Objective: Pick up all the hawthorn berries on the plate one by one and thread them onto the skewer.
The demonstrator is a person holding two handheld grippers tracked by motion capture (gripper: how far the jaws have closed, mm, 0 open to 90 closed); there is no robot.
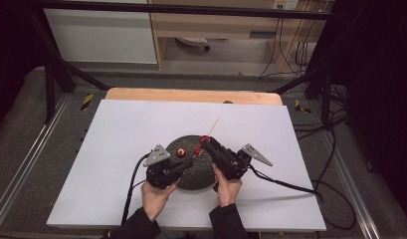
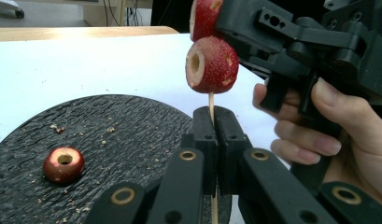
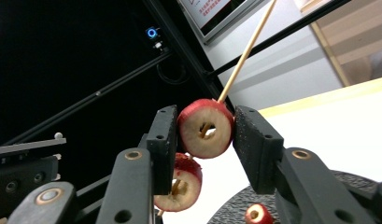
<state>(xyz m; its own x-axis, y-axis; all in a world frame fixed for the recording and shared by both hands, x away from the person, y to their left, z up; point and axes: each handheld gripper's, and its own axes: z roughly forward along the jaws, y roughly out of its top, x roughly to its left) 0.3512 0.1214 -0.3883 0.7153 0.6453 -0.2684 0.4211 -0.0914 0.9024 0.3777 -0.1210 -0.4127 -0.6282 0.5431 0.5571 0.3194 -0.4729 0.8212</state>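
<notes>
Threading under way: left tongs (image 2: 215,122) clamp the thin wooden skewer (image 2: 210,100); right tongs (image 3: 203,135) squeeze the upper cored red fruit (image 3: 206,128), likely sliding down next; spare fruit (image 1: 181,152) at plate's (image 1: 191,177) eleven o'clock.

two cored red fruits (image 2: 212,65) sit threaded on a tilted wooden skewer (image 3: 247,53), a third (image 2: 63,164) lies on the black plate (image 2: 132,135).

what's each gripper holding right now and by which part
The left gripper is shut on the wooden skewer, near its lower end, just below the two threaded fruits. The right gripper clamps the upper hawthorn fruit by its sides.
</notes>
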